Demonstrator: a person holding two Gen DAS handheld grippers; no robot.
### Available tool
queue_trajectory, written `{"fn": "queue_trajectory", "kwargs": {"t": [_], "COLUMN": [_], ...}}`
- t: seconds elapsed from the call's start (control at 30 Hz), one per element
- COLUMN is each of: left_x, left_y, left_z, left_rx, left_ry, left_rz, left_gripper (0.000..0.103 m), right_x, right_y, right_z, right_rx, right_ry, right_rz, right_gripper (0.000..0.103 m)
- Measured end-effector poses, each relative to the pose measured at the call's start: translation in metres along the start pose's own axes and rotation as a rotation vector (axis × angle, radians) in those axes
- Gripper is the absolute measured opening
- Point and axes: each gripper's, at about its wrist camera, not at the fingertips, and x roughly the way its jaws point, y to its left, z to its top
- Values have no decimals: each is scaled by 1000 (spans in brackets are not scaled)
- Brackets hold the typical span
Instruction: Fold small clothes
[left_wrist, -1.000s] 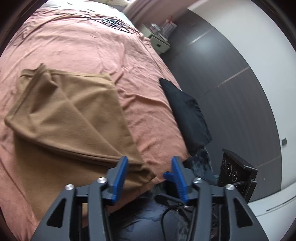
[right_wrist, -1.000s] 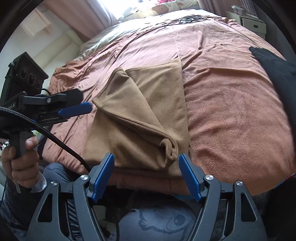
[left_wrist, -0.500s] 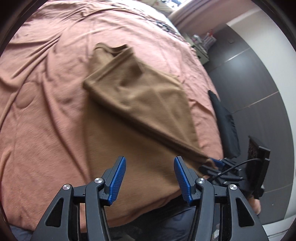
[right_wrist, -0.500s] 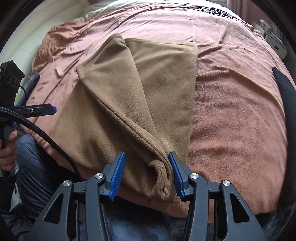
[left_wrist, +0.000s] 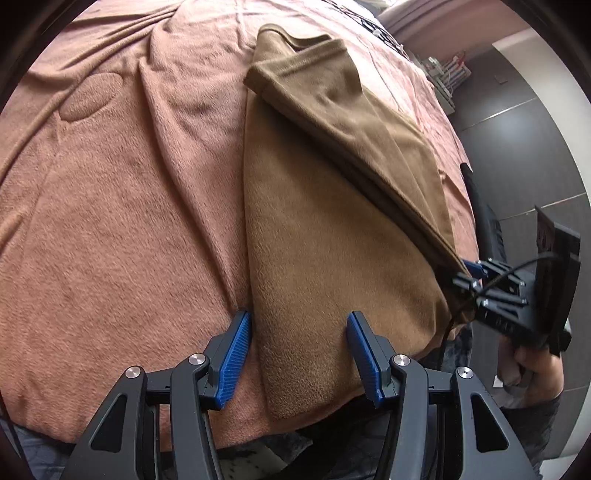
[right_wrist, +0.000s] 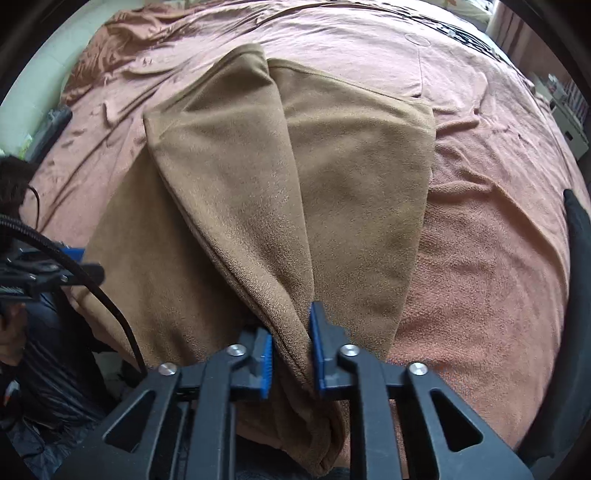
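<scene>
One brown garment (right_wrist: 280, 192) lies partly folded on the pink bedspread (left_wrist: 122, 206). Our right gripper (right_wrist: 291, 341), its jaws having just closed, pinches the folded corner; our left gripper (left_wrist: 297, 354) straddles the near corner, half open. Further folds, we judge, remain.

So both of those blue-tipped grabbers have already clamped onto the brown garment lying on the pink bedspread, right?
Not quite. Only the right gripper has clamped the brown garment; its jaws have just been closing on a folded edge, as the right wrist view shows. In the left wrist view the left gripper is open, its fingers astride the garment's corner without pressing it. The garment does lie on the pink bedspread.
</scene>
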Motion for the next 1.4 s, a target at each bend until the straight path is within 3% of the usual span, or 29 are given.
{"fn": "queue_trajectory", "kwargs": {"t": [0.03,0.2,0.37,0.53,0.57,0.63,0.67,0.7,0.83,0.97,1.17,1.4], "left_x": [1,1,-7,-8,-7,-8,-8,-10,-22,-38,-59,-78], "left_y": [-1,2,7,9,9,11,12,14,19,23,31,45], "left_z": [-1,-3,-4,-4,-3,1,2,4,10,13,18,21], "left_rx": [9,20,35,54,54,41,31,22,16,8,0,-21], "left_ry": [0,8,6,20,26,37,38,39,13,-33,-84,-115], "left_rz": [3,43,47,62,60,48,40,30,25,-2,-13,-16], "left_gripper": [54,25,10,10,10,12,12,13,20,35,36,36], "right_x": [-3,-18,-13,-6,-9,-19,-25,-31,-38,-32,-18,14], "right_y": [-4,-30,-50,-62,-60,-52,-48,-42,-19,5,45,74], "right_z": [-2,-16,-35,-42,-40,-38,-36,-34,-25,-12,12,43], "right_rx": [19,134,212,248,237,185,161,141,55,-29,-153,-262], "right_ry": [-12,-78,-89,-59,-55,-75,-90,-108,-130,-140,-138,-103], "right_rz": [11,94,130,158,139,89,71,58,13,-25,-44,-48], "right_gripper": [8,6,6,10,15,33,56,70,71,71,70,58]}}
